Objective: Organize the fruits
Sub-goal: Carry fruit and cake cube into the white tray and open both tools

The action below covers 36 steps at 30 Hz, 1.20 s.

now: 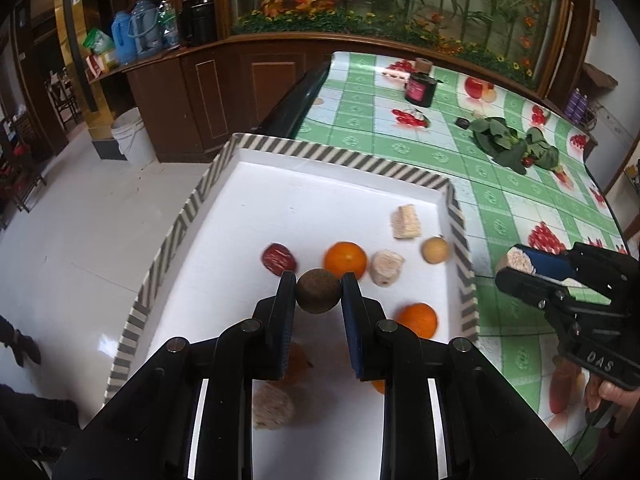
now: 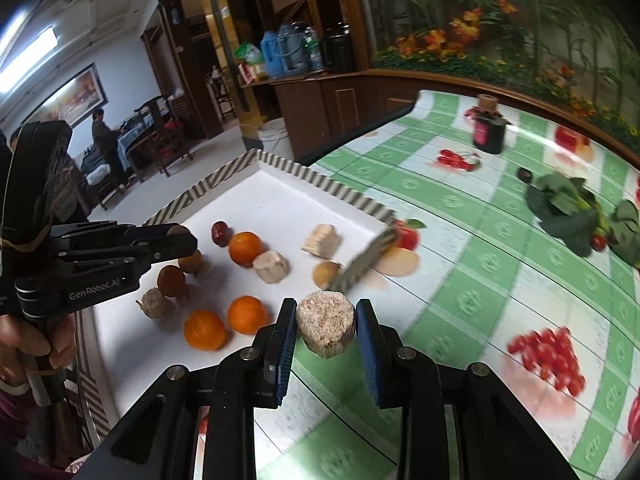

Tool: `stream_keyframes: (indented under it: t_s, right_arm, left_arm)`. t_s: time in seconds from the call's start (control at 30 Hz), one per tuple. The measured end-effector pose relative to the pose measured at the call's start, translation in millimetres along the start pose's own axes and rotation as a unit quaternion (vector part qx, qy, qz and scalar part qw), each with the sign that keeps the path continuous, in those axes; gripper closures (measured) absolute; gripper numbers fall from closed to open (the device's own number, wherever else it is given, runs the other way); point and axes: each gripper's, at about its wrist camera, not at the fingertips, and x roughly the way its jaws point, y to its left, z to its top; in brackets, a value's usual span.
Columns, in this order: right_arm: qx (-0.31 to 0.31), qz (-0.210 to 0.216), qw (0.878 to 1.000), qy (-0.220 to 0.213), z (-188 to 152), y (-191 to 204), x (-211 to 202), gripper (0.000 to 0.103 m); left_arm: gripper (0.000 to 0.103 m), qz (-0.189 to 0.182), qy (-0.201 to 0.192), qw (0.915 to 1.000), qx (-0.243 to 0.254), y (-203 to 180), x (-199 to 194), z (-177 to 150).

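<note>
Two black handheld grippers work over a white rectangular tray with a striped grey rim that sits at the edge of a green checked, fruit-printed tablecloth. Above the tray's near half, the left gripper is clamped on a small round brown fruit. Just past the tray's right rim, over the cloth, the right gripper grips a pale beige cut sugarcane chunk. On the tray lie several oranges, more cane chunks, a tan round fruit and a red date.
</note>
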Motion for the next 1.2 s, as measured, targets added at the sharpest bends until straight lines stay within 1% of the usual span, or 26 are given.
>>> stream_keyframes:
  t_s: [0.13, 0.3, 0.6, 0.73, 0.77, 0.87, 1.1, 1.2]
  right_arm:
    - [-0.017, 0.012, 1.0, 0.009, 9, 13, 15, 0.074]
    - [-0.036, 0.015, 0.999, 0.024, 17, 24, 35, 0.074]
    - [-0.103, -0.025, 0.992, 0.066, 21, 37, 66, 0.074]
    - [-0.105, -0.018, 0.991, 0.076, 21, 39, 76, 0.074]
    - [-0.108, -0.024, 0.991, 0.072, 21, 40, 76, 0.074]
    - [-0.103, -0.02, 0.992, 0.07, 22, 40, 75, 0.074]
    - [-0.073, 0.001, 0.996, 0.049, 20, 34, 72, 0.073]
    - [-0.062, 0.013, 0.997, 0.045, 20, 32, 71, 0.073]
  left_arm:
    - [0.081, 0.006, 0.001, 1.0, -0.008, 9, 9, 8]
    - [0.081, 0.014, 0.005, 0.9998, -0.011, 14, 23, 18]
    - [0.081, 0.02, 0.02, 0.9994, -0.02, 22, 46, 29]
    - [0.081, 0.024, 0.027, 0.9991, -0.022, 23, 54, 31]
    - [0.081, 0.025, 0.027, 0.9991, -0.022, 23, 55, 31]
    - [0.08, 0.026, 0.032, 0.9989, -0.021, 22, 59, 32]
    - [0.08, 0.035, 0.042, 0.9983, -0.019, 20, 67, 31]
    - [0.08, 0.045, 0.045, 0.9978, -0.018, 20, 69, 29]
